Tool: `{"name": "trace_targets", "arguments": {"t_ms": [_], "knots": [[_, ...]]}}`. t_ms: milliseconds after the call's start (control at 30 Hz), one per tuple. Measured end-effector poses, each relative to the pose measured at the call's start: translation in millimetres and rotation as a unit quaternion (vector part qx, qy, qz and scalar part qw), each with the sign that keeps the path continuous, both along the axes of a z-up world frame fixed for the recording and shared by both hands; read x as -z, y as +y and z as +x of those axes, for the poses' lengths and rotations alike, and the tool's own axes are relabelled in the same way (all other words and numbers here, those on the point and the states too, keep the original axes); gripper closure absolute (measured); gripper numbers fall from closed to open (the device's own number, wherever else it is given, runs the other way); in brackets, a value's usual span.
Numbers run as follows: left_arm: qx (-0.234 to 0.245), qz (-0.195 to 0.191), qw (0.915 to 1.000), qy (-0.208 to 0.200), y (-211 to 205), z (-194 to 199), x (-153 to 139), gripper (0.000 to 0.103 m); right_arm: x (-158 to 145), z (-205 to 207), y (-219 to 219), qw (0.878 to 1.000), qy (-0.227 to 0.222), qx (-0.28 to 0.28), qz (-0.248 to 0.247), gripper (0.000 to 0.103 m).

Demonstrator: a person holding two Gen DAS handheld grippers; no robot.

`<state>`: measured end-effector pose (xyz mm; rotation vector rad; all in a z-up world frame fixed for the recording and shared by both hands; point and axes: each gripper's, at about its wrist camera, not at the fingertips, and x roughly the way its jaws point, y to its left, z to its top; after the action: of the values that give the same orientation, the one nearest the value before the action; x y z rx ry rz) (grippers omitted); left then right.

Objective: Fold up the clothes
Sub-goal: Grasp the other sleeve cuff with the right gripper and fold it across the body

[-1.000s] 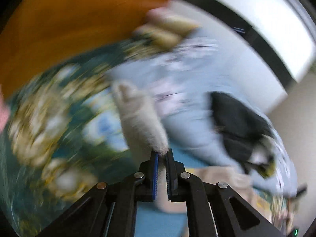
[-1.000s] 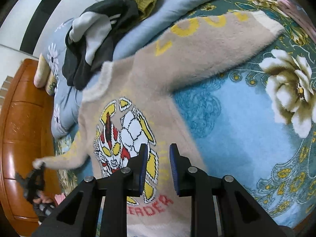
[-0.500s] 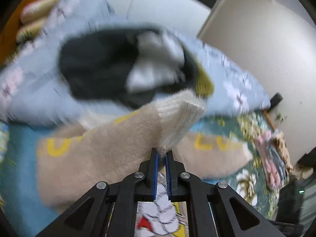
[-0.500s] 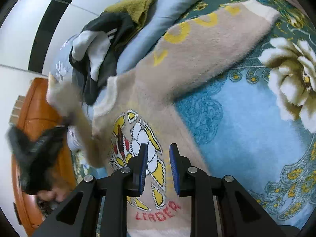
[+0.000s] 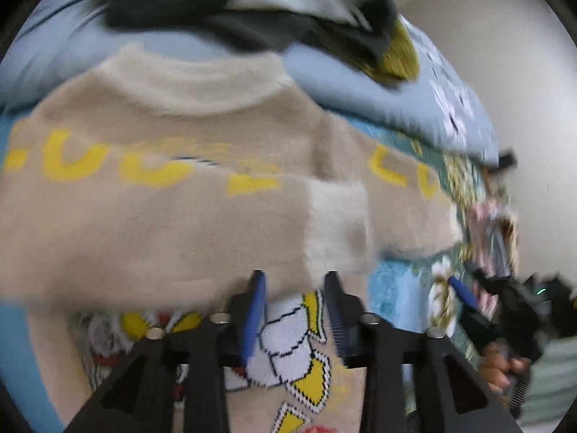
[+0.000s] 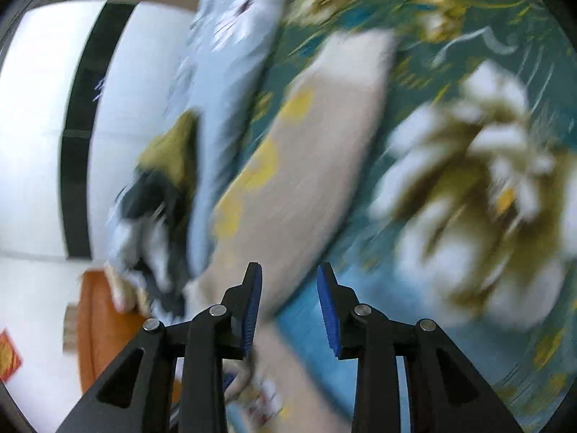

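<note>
Crowding the sweater (image 5: 151,216): dark clothes pile (image 5: 216,7), pale-blue pillow (image 5: 342,75).

The sweater (image 5: 173,216) lies spread on the bedspread (image 6: 450,137), one sleeve (image 5: 202,213) folded across its chest, the other sleeve (image 6: 306,151) stretched out over the bedspread. Behind its collar lies a pillow (image 5: 342,75), and a heap of clothes (image 5: 252,3) sits on that pillow. The left gripper (image 5: 294,288) hangs over the sweater's chest; the right gripper (image 6: 288,281) hangs over the outstretched sleeve's inner end.
</note>
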<state>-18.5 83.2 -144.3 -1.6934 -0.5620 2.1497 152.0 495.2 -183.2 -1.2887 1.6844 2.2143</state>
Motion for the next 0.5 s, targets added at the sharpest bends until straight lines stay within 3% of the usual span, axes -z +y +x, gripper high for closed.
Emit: {"name": "trace_targets", "arguments": {"t_ms": [100,200,333,500], "knots": [[-0.028,-0.023,0.9993,-0.001,-5,-1,1,0.064,17,-4,34,0.999,-0.013,0.05,-0.014,0.069],[-0.004,-0.046,0.9989,-0.01,16,-8,12,0.064,28,-10,59,0.994,-0.017,0.108,-0.026,0.063],[0.001,-0.073,0.9973,0.001,35,-14,18,0.064,38,-31,74,0.991,-0.042,0.123,-0.013,0.062],[0.006,-0.085,0.9964,0.007,49,-26,22,0.062,32,-53,83,0.993,-0.036,0.111,0.003,0.061]]}}
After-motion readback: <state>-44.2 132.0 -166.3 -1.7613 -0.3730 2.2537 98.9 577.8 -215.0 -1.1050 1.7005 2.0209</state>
